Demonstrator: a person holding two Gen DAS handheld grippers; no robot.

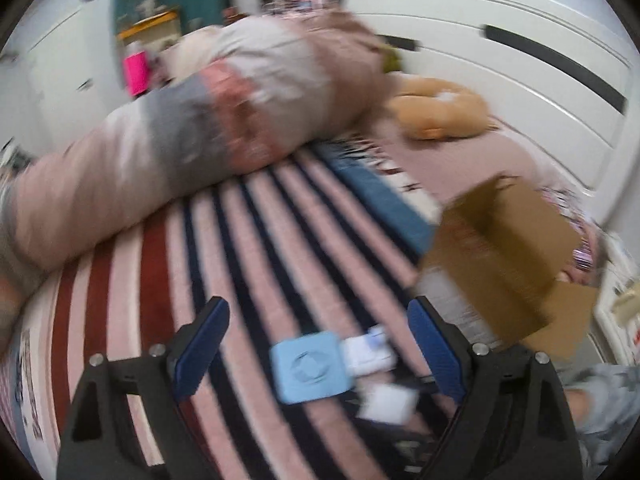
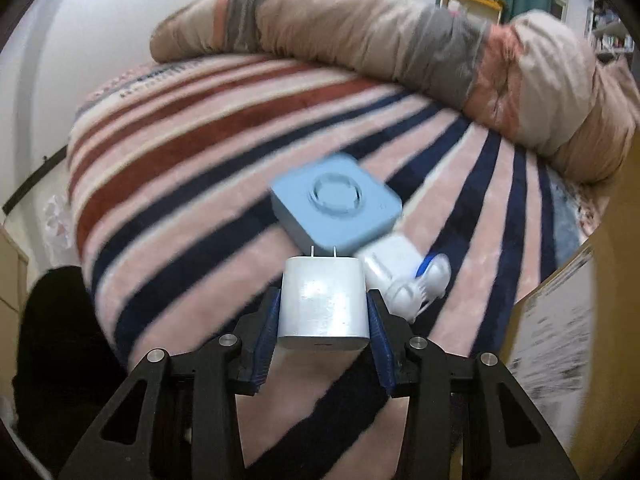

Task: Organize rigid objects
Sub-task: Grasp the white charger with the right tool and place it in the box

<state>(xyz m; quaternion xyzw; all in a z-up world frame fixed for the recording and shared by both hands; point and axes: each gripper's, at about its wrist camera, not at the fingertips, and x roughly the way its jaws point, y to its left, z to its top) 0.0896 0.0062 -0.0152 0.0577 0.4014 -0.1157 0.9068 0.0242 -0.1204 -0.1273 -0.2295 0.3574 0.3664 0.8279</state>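
Note:
My right gripper (image 2: 323, 312) is shut on a white plug charger (image 2: 323, 300), prongs pointing away, held just above the striped blanket. Beyond it lie a light blue square box (image 2: 336, 206) and a white packet with a blue-bristled brush (image 2: 404, 276). My left gripper (image 1: 316, 348) is open and empty above the same items: the blue box (image 1: 308, 366), the white packet (image 1: 370, 350) and the charger (image 1: 386, 402) sit between its fingers. An open cardboard box (image 1: 504, 256) stands at the right of the left wrist view.
A rolled pink and grey duvet (image 1: 180, 128) lies across the far side of the bed. A tan plush toy (image 1: 440, 108) sits near white wardrobe doors (image 1: 500, 52). The cardboard box's wall (image 2: 560, 340) fills the right edge of the right wrist view.

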